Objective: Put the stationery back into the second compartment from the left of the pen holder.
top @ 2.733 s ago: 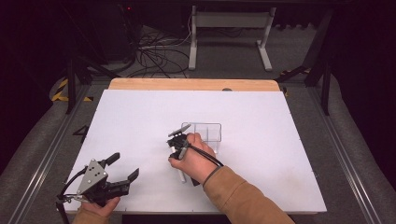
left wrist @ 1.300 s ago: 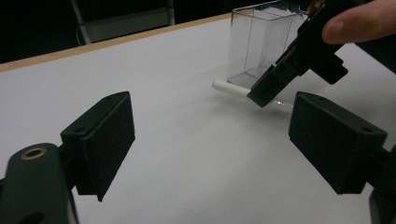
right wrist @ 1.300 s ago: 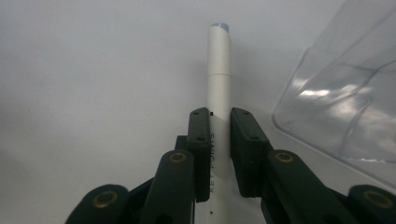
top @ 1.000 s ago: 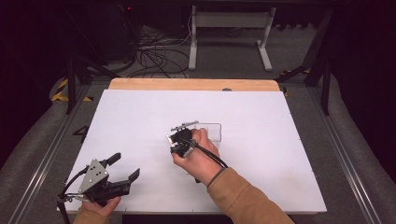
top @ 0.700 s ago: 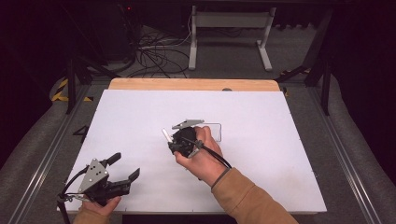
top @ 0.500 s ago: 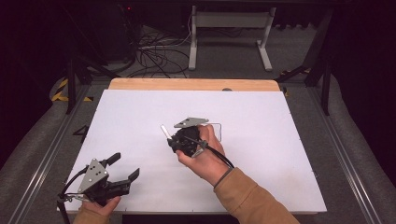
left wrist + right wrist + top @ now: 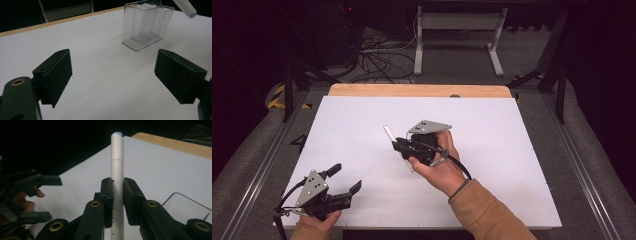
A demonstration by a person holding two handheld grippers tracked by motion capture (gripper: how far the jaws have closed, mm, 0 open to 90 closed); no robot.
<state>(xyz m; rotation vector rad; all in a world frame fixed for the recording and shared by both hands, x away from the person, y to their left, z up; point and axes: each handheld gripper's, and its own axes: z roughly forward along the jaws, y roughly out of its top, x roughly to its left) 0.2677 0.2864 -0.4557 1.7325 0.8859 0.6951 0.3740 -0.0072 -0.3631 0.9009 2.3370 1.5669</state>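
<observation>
1. The table (image 7: pixel 512 165) is carrying everything: one white top with a strip of bare wood along its far edge. Its surface is giving both hands plenty of room around the single job in hand.

2. Two hands are working, each holding one gripper. The right hand (image 7: pixel 439 167) is hovering over the middle of the table; the left hand (image 7: pixel 314 220) is waiting at the near left corner, well apart from it.

3. The left gripper (image 7: pixel 346 179) is resting low, its jaws standing wide apart with nothing between them. In the left gripper view it is aiming across the table at the box, so I judge it is being kept ready to steady that box if needed.

4. One clear box (image 7: pixel 146 25) is standing upright on the table, open at the top and split by thin walls into narrow compartments. From the high view it is sitting under the right hand. Its open top is suiting a long thing dropped in end first.

5. One pen (image 7: pixel 117 180), white with a pale cap end, is being held by the right gripper (image 7: pixel 117 197), whose jaws are clamped on its barrel near the middle. It is hanging in the air above and just beside the box, tilted towards the left gripper. Gripping it mid-barrel is leaving both ends free, which should help in swinging it upright over a compartment.
</observation>
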